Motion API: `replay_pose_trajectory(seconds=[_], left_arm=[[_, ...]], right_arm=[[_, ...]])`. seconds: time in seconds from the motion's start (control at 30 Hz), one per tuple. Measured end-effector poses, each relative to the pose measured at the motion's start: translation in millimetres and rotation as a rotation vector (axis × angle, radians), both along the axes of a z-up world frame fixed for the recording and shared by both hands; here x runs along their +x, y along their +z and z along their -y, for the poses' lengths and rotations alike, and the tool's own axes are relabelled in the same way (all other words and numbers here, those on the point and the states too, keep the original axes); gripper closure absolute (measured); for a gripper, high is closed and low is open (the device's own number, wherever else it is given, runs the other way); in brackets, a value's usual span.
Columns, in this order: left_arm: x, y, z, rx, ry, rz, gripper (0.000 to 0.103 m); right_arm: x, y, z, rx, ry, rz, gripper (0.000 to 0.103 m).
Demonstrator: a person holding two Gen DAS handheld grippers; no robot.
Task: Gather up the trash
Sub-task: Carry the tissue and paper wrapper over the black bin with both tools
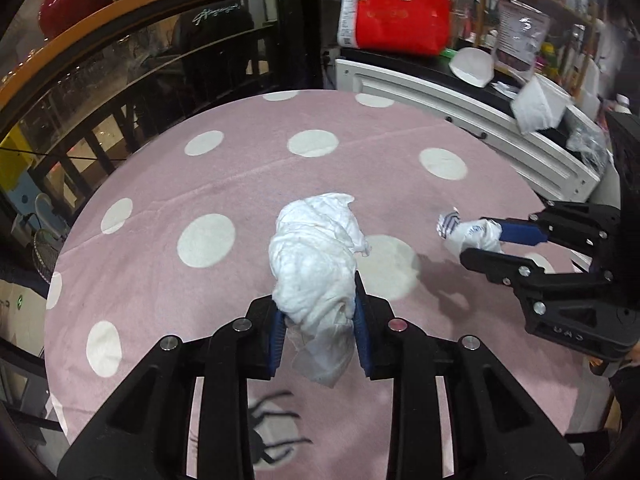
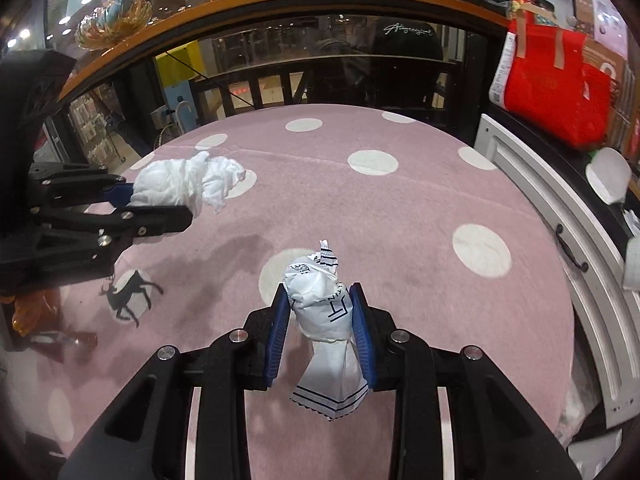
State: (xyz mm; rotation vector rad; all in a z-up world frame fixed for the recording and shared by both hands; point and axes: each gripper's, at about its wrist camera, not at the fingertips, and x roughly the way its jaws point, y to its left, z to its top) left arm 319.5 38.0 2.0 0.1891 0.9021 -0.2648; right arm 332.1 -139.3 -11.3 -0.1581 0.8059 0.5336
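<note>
My left gripper (image 1: 318, 312) is shut on a crumpled white tissue wad (image 1: 316, 256) and holds it above the pink dotted rug (image 1: 200, 184). It also shows at the left of the right wrist view (image 2: 160, 200), with the tissue wad (image 2: 188, 180) sticking out of it. My right gripper (image 2: 322, 316) is shut on a crumpled white wrapper with dark blue print (image 2: 320, 304). It shows at the right of the left wrist view (image 1: 480, 240), holding the wrapper (image 1: 468, 232) above the rug (image 2: 400, 208).
A white cabinet with a drawer handle (image 2: 568, 248) borders the rug on the right, with a red bag (image 1: 400, 12) and white items on top. A glass railing with a wooden top rail (image 1: 120, 40) runs along the far side. An orange object (image 2: 32, 312) lies at the rug's left edge.
</note>
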Motion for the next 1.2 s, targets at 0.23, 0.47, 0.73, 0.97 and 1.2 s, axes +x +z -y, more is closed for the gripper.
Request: replay_pose_trajectory(seconds=[0.23,0.47,0.73,0.97,1.2], left_arm=[[-41,2,27,0.003,-0.053,-0.002,0.074],[-72,2,46,0.031,-0.088,-0.019,0.074],[-103,-1,67,-0.020,-0.136,-0.052,0.074],[-114,-7,85,-0.042,-0.162,-0.069,0.074],[-122,-7,116,-0.049,-0.217,-0.066,0.074]], right_arm=[[-42,8,24,0.030,-0.013,0.024,0.073],[-78,9,44,0.017,-0.024,0.069,0.073],[-103,4,73,0.052,-0.068,0.068,0.073],[-119,0,99,0.053,-0.119,0.074,0.073],[-133,-6,127,0.062,-0.192,0.073,0.073]])
